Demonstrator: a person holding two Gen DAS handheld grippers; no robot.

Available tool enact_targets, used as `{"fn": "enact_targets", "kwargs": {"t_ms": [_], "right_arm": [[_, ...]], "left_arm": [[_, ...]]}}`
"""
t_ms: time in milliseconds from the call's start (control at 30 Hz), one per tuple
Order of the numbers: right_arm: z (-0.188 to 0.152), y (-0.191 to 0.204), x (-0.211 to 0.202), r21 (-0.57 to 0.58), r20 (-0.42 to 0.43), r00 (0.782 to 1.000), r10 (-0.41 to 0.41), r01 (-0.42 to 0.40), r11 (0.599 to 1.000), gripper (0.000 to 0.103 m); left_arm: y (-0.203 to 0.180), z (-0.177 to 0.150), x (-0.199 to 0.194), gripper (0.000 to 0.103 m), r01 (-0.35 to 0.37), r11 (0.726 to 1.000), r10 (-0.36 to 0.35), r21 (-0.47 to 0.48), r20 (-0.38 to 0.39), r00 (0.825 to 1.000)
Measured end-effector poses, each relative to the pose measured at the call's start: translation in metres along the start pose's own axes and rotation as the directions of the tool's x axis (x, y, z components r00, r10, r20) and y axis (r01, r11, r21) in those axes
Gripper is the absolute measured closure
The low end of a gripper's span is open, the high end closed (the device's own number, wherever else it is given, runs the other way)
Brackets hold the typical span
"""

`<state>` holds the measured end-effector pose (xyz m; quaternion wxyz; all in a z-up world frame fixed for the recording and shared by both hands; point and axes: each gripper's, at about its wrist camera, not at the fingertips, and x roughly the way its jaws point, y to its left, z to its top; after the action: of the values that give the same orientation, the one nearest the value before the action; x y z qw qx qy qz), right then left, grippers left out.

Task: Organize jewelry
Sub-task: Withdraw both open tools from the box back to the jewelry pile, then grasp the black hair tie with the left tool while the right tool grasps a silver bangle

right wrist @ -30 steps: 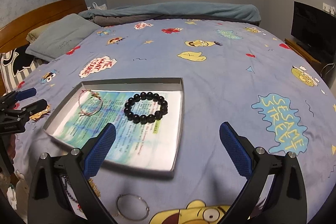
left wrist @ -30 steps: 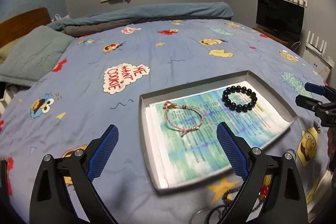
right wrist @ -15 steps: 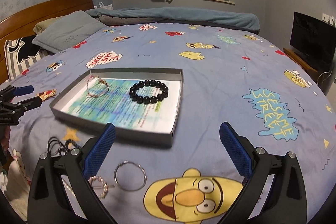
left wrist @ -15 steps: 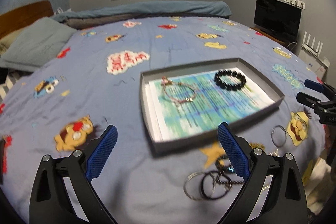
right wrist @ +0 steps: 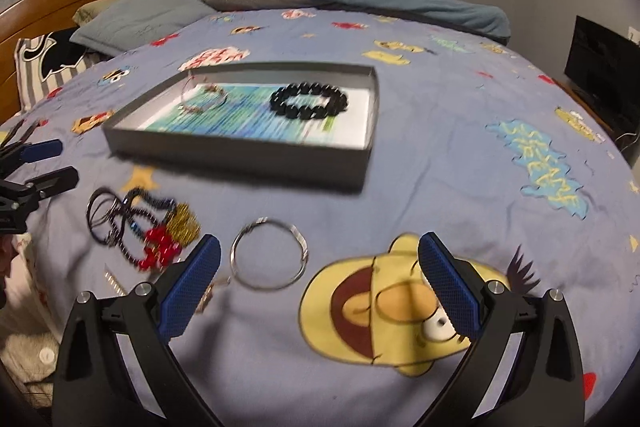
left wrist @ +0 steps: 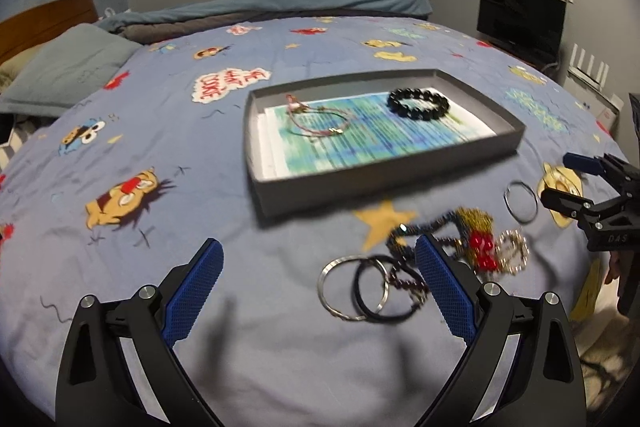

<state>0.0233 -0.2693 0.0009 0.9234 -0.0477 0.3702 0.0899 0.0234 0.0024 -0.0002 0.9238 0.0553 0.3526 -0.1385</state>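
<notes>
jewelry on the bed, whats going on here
A person with two handheld grippers is sorting jewelry into a grey tray. A black bead bracelet and a thin pink bracelet already lie inside. The left gripper and right gripper are open and empty above loose pieces, including a silver bangle.

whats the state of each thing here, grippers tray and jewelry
left gripper: open, empty
right gripper: open, empty
tray: open, no lid, on the bed
black bead bracelet: in the tray
pink cord bracelet: in the tray
silver ring: loose on the bed
tangled jewelry pile: on the bed, outside the tray
</notes>
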Motion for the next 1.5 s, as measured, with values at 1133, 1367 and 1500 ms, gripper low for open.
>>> {"fn": "enact_targets", "kwargs": {"t_ms": [1133,1367,1500], "right_arm": [[-0.012,0.017,0.019,-0.027,-0.004,0.996,0.089,-0.089,0.996,0.029],[-0.011,0.021,0.027,-0.029,0.011,0.998,0.061,-0.060,0.998,0.036],[-0.011,0.022,0.028,-0.038,0.012,0.999,0.053,-0.053,0.998,0.037]], "left_arm": [[-0.014,-0.019,0.012,0.064,0.117,0.992,-0.113,0.055,-0.068,0.991],[-0.016,-0.023,0.019,0.074,0.132,0.990,-0.126,0.051,-0.098,0.987],[-0.013,-0.024,0.028,0.075,0.131,0.991,-0.127,0.025,-0.119,0.985]]}}
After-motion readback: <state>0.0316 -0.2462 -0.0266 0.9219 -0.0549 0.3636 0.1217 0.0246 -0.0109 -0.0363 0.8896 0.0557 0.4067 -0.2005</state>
